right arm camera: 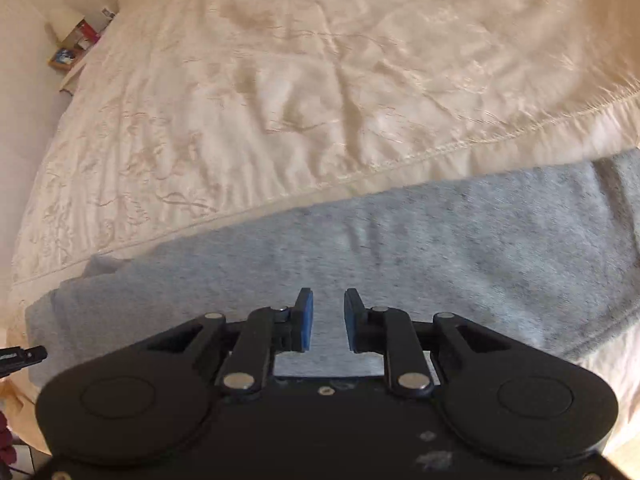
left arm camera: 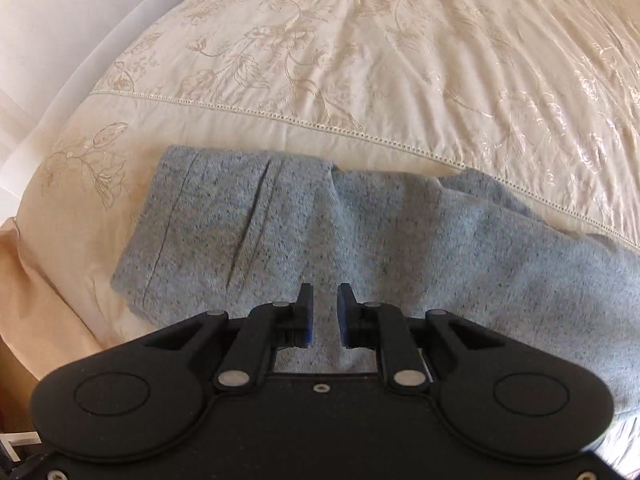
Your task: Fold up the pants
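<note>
Grey pants [right arm camera: 400,248] on cream bedspread [right arm camera: 320,80]

Pants [left arm camera: 360,232]: heathered grey knit cloth, matt and slightly fuzzy, lying on the bedspread [left arm camera: 360,60], a cream woven fabric with a satin sheen, tonal floral embroidery and an openwork stitched band. Above the pants, left gripper [left arm camera: 324,320] and right gripper [right arm camera: 329,322]: matt black plastic with bright metal pins and blue pads [right arm camera: 307,324].

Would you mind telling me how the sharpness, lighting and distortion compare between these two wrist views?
Left wrist view: mostly sharp, the gray pants showing crisp flecks, sun glare on the shiny bedspread at right, fisheye curving the bed edge. Right wrist view: motion-blurred, pants and bedspread smeared, softer even light, the same bowed edges.
</note>
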The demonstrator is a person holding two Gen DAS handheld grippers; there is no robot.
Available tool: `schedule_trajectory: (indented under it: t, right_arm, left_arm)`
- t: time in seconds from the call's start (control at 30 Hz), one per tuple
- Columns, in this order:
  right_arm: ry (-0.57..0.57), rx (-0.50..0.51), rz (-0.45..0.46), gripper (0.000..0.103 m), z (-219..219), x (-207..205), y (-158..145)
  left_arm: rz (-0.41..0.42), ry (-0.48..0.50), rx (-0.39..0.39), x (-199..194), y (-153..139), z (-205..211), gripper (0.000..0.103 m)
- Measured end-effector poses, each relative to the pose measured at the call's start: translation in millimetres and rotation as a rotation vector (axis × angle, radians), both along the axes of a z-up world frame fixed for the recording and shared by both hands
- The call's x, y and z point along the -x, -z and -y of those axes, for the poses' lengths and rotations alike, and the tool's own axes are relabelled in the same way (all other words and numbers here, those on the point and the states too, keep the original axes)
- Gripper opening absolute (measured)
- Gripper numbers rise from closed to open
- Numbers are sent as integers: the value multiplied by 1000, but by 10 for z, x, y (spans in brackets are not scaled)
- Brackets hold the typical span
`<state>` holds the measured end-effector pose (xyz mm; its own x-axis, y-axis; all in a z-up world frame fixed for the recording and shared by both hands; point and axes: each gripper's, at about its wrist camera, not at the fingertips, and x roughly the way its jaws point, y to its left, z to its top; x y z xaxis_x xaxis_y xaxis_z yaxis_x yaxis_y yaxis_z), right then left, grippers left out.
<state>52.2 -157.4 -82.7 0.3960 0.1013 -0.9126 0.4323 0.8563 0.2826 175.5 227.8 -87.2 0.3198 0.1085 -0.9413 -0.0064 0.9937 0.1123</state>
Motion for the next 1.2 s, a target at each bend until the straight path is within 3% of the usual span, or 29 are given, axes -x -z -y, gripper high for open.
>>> schedule_trajectory:
  t: [0.13,0.33,0.8,1.0,1.1,1.13,1.17,1.2]
  right_arm:
    - [-78,-38,25,22,-491,-386,-64]
    - [-216,-58,40,25,-1219,-926,-81]
    - [-477,-31,-16,29,-2403,-2165,364]
    - [-523,-12,-78,32,-2591,-2276,548]
    - [-529,-65,-98,32,-2591,-2258,583]
    - [-537,-94,-94,30,-2584,-2234,576]
    - [-546,-107,-82,21,-2605,-2215,564]
    - [-568,-109,-58,5,-2609,-2165,515]
  left_arm:
    - [-39,23,9,-95,161,-73,24]
    - [-185,24,57,-113,675,-306,24]
    - [-203,80,190,-198,814,-632,22]
    - [-181,108,199,-122,788,-718,22]
    - [-165,134,184,-51,779,-723,22]
    - [-159,144,176,-1,770,-661,22]
    - [-155,155,169,38,770,-634,21]
    - [-151,163,164,51,750,-604,21]
